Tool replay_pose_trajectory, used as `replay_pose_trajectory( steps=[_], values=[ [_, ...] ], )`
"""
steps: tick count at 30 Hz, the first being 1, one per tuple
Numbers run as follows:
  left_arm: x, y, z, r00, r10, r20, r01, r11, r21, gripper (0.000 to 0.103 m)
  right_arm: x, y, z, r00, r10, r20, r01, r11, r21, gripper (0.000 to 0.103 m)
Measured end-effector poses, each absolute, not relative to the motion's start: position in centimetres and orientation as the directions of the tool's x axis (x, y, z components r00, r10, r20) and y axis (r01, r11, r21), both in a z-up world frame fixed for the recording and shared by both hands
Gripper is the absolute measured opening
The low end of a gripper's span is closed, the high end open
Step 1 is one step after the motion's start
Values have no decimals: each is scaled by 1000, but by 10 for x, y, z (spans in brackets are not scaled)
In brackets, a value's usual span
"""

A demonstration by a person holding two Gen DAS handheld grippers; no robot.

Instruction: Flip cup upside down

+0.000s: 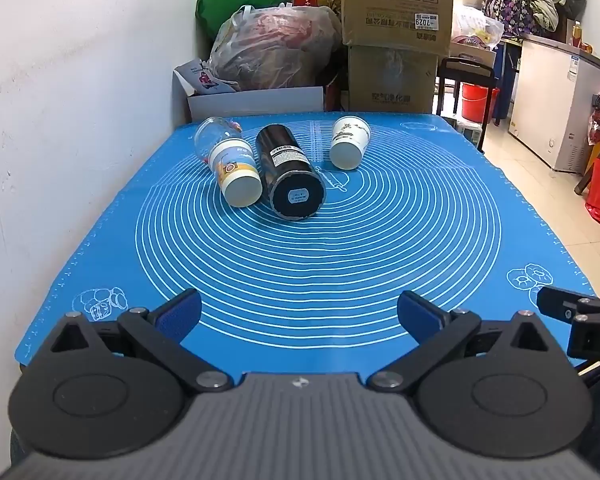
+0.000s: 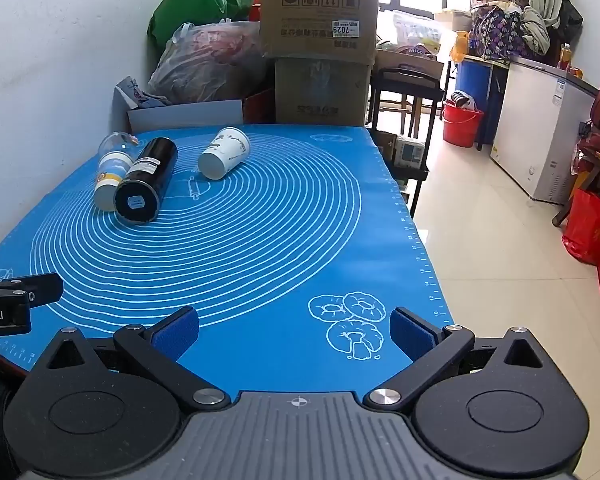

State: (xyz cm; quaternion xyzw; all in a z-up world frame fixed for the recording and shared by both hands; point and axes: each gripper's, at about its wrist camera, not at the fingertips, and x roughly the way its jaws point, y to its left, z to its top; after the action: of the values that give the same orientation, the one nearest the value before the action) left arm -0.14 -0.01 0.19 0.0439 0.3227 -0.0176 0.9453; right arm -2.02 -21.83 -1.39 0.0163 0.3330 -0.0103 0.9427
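Note:
A white paper cup [image 1: 349, 143] with a printed pattern lies on its side at the far part of the blue mat [image 1: 300, 264], its base toward me. It also shows in the right wrist view [image 2: 223, 153]. A black cylinder [image 1: 291, 172] and a clear bottle with a white label [image 1: 230, 162] lie on their sides left of it, touching each other. My left gripper [image 1: 299, 316] is open and empty over the mat's near edge. My right gripper [image 2: 294, 332] is open and empty over the near right part of the mat [image 2: 260, 240].
A white wall [image 1: 60, 100] runs along the left. Cardboard boxes [image 1: 396, 32] and plastic bags [image 1: 272, 52] are stacked behind the table. The table's right edge [image 2: 416, 240] drops to a tiled floor with a red bucket [image 2: 460, 122] and a white freezer [image 2: 540, 128].

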Motion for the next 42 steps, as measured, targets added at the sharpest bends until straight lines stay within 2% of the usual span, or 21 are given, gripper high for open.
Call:
replay_pose_trajectory(
  steps=[42],
  values=[
    [-1,4,0,789,-7,-614,60,996,66,103,-20,-219,-15,774,-15,-634,42,999,26,103]
  ],
)
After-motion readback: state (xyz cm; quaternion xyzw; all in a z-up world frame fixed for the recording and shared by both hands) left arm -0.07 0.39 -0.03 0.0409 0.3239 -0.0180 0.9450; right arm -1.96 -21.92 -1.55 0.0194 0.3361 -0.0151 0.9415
